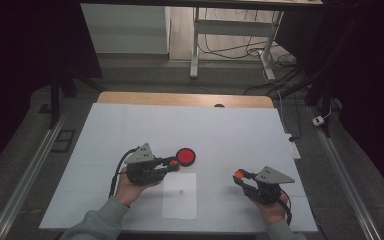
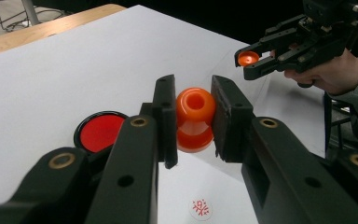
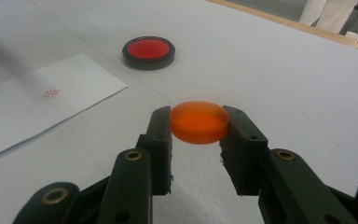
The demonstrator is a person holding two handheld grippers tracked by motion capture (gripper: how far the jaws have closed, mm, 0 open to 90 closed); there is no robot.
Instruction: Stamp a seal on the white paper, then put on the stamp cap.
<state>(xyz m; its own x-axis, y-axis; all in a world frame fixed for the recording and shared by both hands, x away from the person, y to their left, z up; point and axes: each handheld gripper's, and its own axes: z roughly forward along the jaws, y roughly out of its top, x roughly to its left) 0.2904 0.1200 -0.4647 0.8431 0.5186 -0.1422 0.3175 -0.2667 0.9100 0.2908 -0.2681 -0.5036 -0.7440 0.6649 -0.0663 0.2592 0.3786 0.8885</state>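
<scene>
Orange stamp (image 2: 195, 119) is clamped between the jaws of the left gripper (image 2: 194, 122), held above the white sheet (image 1: 180, 196) that already carries 1 red mark (image 2: 200, 207). Its orange cap (image 3: 199, 122) sits pinched in the right gripper (image 3: 196, 140), off to the side over the table (image 1: 230, 130). Looks like the stamping stage, cap off. Next, I'd judge, comes pressing onto paper or dabbing the black ink pad (image 3: 148, 52), which holds red ink, lying just beyond the sheet.
</scene>
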